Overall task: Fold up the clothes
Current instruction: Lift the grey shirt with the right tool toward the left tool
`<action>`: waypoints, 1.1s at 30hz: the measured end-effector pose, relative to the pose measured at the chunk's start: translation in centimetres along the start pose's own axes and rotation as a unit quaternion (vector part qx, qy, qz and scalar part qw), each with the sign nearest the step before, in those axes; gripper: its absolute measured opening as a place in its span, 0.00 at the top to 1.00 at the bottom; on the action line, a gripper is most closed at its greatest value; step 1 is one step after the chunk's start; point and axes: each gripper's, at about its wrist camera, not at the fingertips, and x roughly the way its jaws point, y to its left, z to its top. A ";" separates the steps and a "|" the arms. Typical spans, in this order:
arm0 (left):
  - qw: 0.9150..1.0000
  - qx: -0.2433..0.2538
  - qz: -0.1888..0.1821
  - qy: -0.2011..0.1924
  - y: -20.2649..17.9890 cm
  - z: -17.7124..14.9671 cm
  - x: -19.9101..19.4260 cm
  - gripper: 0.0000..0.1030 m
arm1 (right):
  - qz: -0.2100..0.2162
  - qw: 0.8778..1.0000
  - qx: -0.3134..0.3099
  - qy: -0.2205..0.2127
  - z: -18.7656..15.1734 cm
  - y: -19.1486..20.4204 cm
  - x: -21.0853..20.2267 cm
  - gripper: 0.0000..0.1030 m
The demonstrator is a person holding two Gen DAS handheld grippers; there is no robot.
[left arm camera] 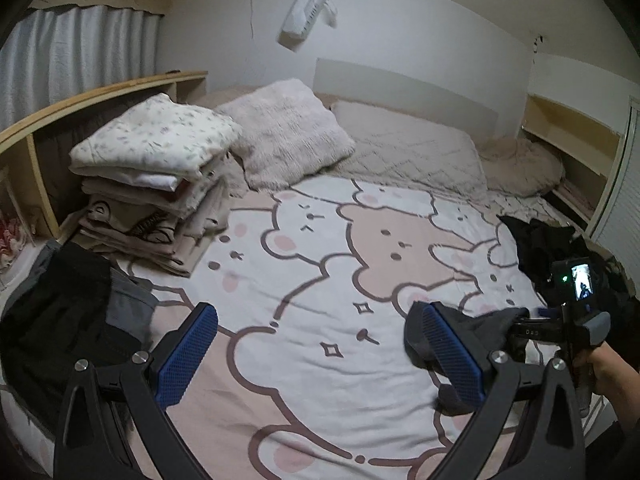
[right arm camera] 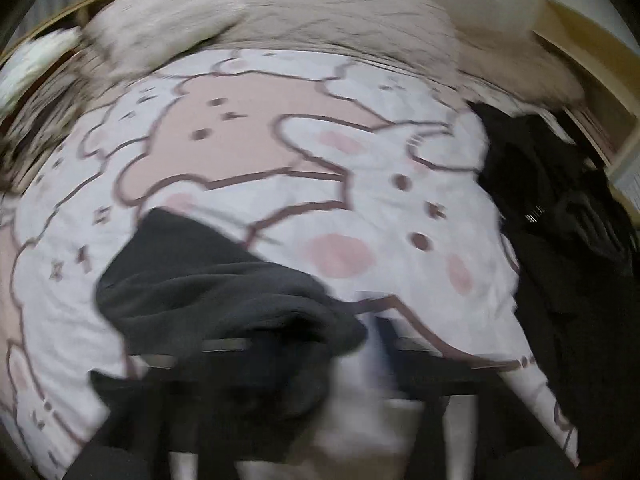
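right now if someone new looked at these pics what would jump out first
The bear-print blanket covering the bed catches the eye first. At the bed's back left stands a tall stack of folded clothes, and a pile of black clothes lies at the right edge. Up close, the left gripper is wide open, and a dark grey garment sits at the blurred right gripper.

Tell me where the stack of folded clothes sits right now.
In the left wrist view the stack of folded clothes sits at the bed's left side, against the wooden shelf and just left of the fluffy pillow.
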 end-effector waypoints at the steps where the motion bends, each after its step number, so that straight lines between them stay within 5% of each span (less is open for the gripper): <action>1: 1.000 0.001 -0.003 0.003 -0.2 -0.1 0.2 0.00 | -0.008 1.000 0.016 -0.011 -0.5 -1.1 0.0 0.00; 5: 1.000 0.010 -0.004 0.008 -0.8 -0.6 0.6 0.00 | -0.022 1.000 0.023 -0.001 -1.3 -2.9 -0.7 0.00; 7: 1.000 0.009 -0.007 0.012 -0.8 -0.7 0.8 0.00 | -0.028 0.999 0.004 -0.030 -2.3 -2.1 -2.6 0.00; 10: 1.000 0.010 -0.011 0.017 -1.3 -0.9 1.0 0.00 | 0.024 0.997 -0.019 -0.068 -5.0 1.7 -5.6 0.00; 14: 1.000 0.022 -0.002 0.008 -1.9 -0.9 0.6 0.00 | 0.035 0.994 -0.050 -0.087 -7.8 7.0 -5.6 0.32; 23: 1.000 0.015 -0.009 -0.001 -1.0 -1.1 -0.5 0.00 | -0.009 0.986 -0.128 -0.110 -13.2 18.7 -2.9 0.51; 27: 1.000 0.012 -0.005 0.002 -0.4 -1.4 -0.3 0.00 | -0.043 0.984 -0.138 -0.106 -12.5 19.0 -1.4 0.52; 29: 1.000 0.011 -0.005 0.004 -0.1 -1.5 -0.2 0.00 | -0.060 0.983 -0.142 -0.104 -12.2 19.1 -0.6 0.89; 33: 1.000 0.017 -0.002 -0.001 0.3 -1.5 -0.4 0.00 | -0.049 0.985 -0.135 -0.098 -10.7 17.0 -2.1 0.90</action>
